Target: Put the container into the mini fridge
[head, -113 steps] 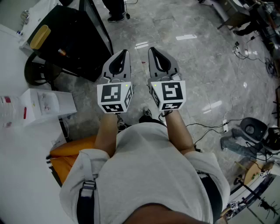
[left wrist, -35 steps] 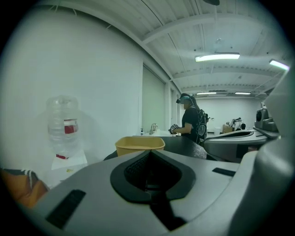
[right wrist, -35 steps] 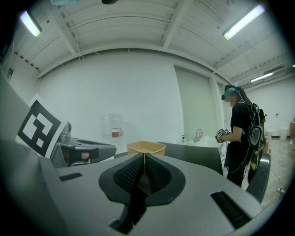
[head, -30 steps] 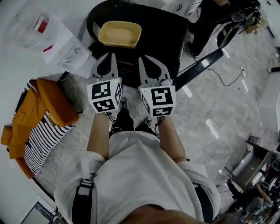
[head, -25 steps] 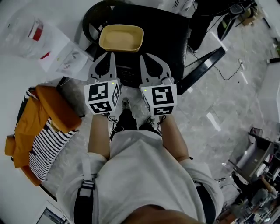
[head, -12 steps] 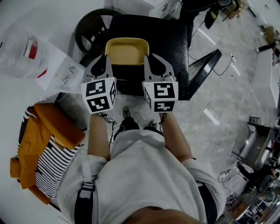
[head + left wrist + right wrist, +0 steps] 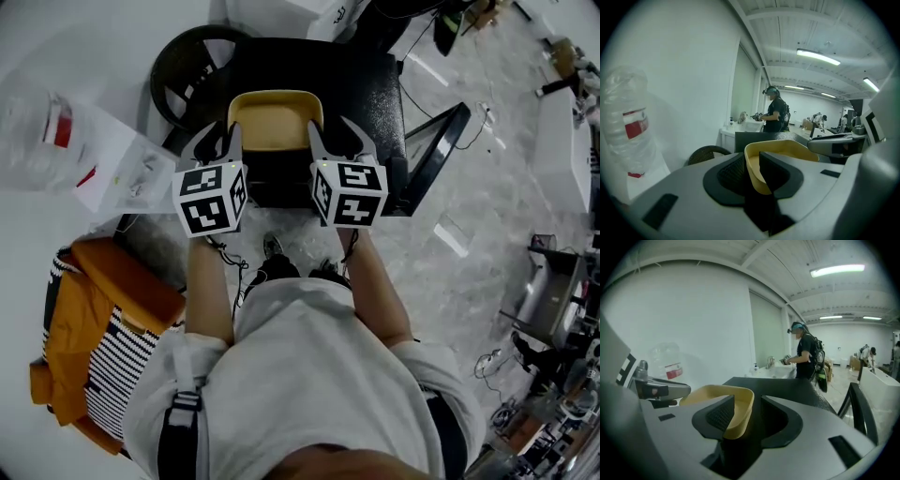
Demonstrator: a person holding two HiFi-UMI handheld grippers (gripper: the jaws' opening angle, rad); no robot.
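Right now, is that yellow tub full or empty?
Empty: the head view looks straight down into the container on top of the mini fridge and shows only its bare yellow floor.

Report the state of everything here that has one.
container, upright, empty, on top of the mini fridge.
mini fridge, door swung open.
left tongs, apparently closed on the container's left wall.
right tongs, just opened; container's right wall between the jaws, ungripped.
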